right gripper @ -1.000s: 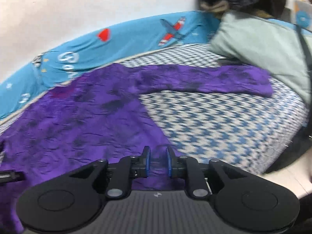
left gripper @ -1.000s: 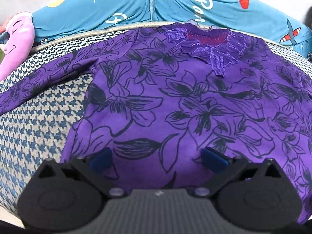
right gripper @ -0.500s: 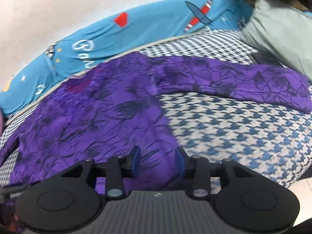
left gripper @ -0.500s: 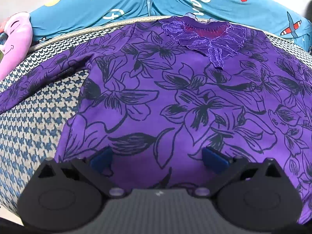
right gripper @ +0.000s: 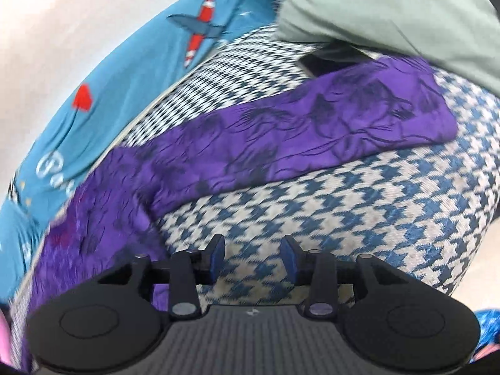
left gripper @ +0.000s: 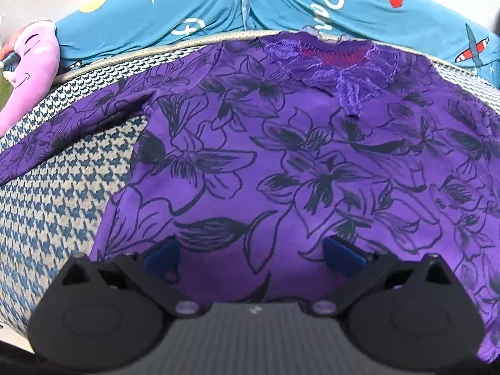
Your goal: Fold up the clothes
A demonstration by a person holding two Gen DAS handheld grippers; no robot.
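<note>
Left wrist view: purple floral top [left gripper: 312, 162] spread flat, front up, on houndstooth bed cover [left gripper: 56, 206]; lace neckline [left gripper: 337, 62] at far edge, against blue printed bedding [left gripper: 193, 6]. One sleeve [left gripper: 62, 125] stretched out left. Pink plush toy [left gripper: 28, 72] far left, apart from the top. Left tongs [left gripper: 250, 251] spread wide, empty, low over the near hem area; whether touching the cloth cannot be told.

Right wrist view, blurred: other sleeve [right gripper: 328, 131] lying out to the right across the cover, cuff end near a grey-green cushion [right gripper: 390, 9]. Right tongs [right gripper: 252, 257] parted, empty, over bare cover just right of the top's side edge.

Change over the last second: right tongs gone from nearly closed to parted, and view swung right, off the body and toward the sleeve. Left view near the same, only slightly nearer.

Reading: smoothing likely done; first fold not yet begun. Probably next: right sleeve taken and brought in over the body. Fabric thin, likely to drag and wrinkle.
</note>
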